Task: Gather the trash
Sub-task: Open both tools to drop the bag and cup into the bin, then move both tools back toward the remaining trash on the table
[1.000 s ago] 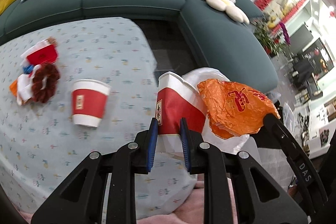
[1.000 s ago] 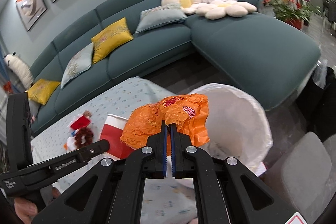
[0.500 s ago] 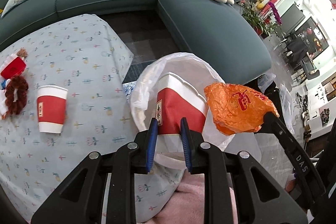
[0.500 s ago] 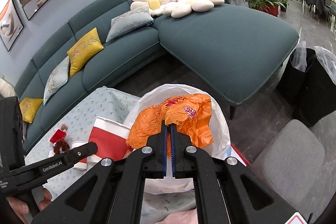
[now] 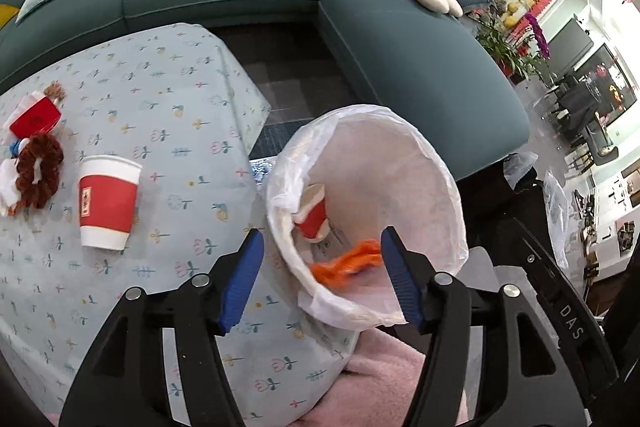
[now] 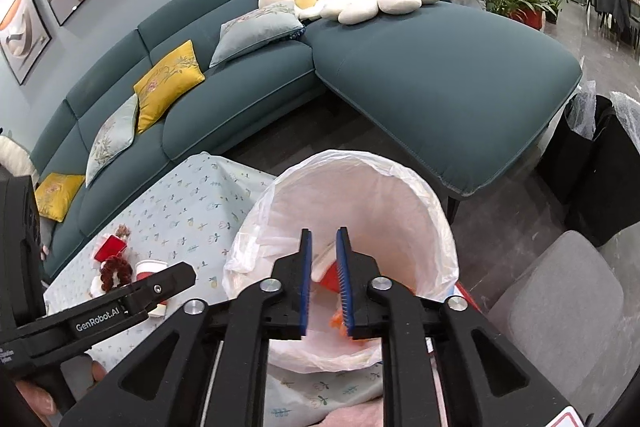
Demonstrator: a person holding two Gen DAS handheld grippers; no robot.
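Observation:
My left gripper (image 5: 322, 269) hangs over the white-lined bin (image 5: 442, 167) with its jaws opening and nothing between them. Down inside the bin lie a red paper cup (image 5: 314, 217) and an orange wrapper (image 5: 346, 265). My right gripper (image 6: 325, 267) is also above the bin (image 6: 400, 169); its jaws are opening a little, with no object gripped. The cup (image 6: 330, 277) and the wrapper (image 6: 338, 321) show below them. A second red paper cup (image 5: 108, 201) stands upright on the flowered tablecloth (image 5: 168, 99).
At the table's left edge lie a brown scrunchie (image 5: 38, 175), a small red box (image 5: 36, 115) and scraps. A teal sofa (image 6: 440, 67) curves behind the table and bin. A grey stool (image 6: 560, 291) and black bags (image 6: 592, 163) stand to the right.
Both grippers carried their loads over the bin and opened. The red cup left the left jaws and the orange wrapper left the right jaws; both now lie in the bin.

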